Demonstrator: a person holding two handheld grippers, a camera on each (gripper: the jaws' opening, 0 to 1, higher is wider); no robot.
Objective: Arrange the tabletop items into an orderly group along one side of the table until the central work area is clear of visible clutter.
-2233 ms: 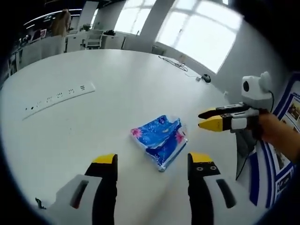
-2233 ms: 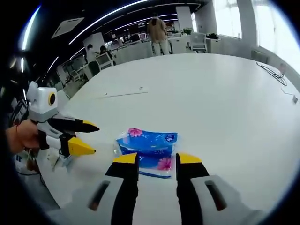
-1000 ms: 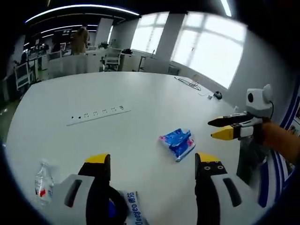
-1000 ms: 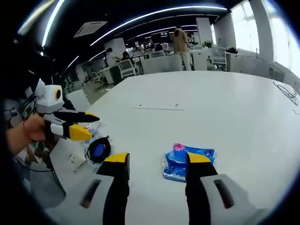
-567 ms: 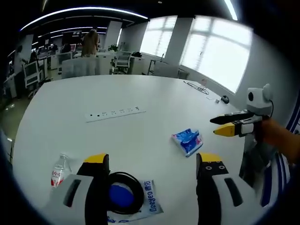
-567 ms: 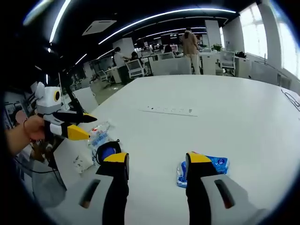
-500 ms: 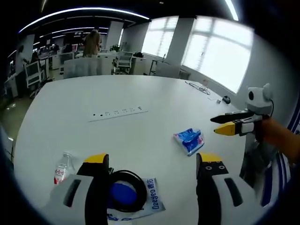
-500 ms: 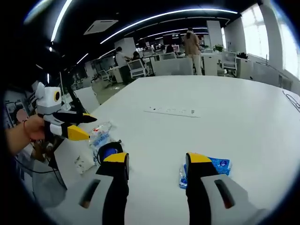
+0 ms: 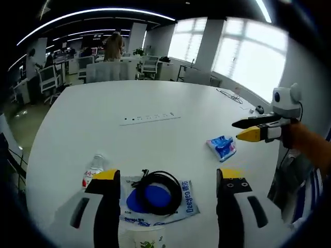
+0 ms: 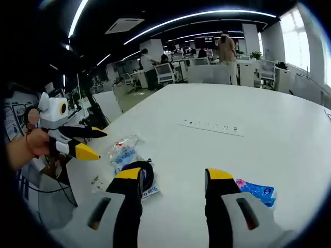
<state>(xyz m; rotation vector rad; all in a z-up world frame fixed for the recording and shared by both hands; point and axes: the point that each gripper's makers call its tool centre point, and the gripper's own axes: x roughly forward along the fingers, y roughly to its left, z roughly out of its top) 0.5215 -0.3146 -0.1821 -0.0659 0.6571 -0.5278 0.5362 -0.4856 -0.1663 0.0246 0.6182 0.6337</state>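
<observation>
Tabletop items lie scattered on the white table (image 9: 170,98). A blue tissue pack (image 9: 222,146) sits apart, between the power strip (image 9: 147,118) and the table's near edge; a coiled black cable (image 9: 155,187) rests on a blue packet (image 9: 178,206), with a water bottle (image 9: 92,171) just beside it. Both the left gripper (image 9: 165,181) and right gripper (image 10: 168,181) are spread wide, holding nothing. Sorting seems barely begun; next, one gripper likely needs to close on the tissue pack and bring it beside the cable.

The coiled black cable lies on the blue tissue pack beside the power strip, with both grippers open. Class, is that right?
Not quite. The left gripper view shows the coiled black cable lying on a blue-and-white printed pouch, not the blue tissue pack, which lies apart. Both grippers are open.
</observation>
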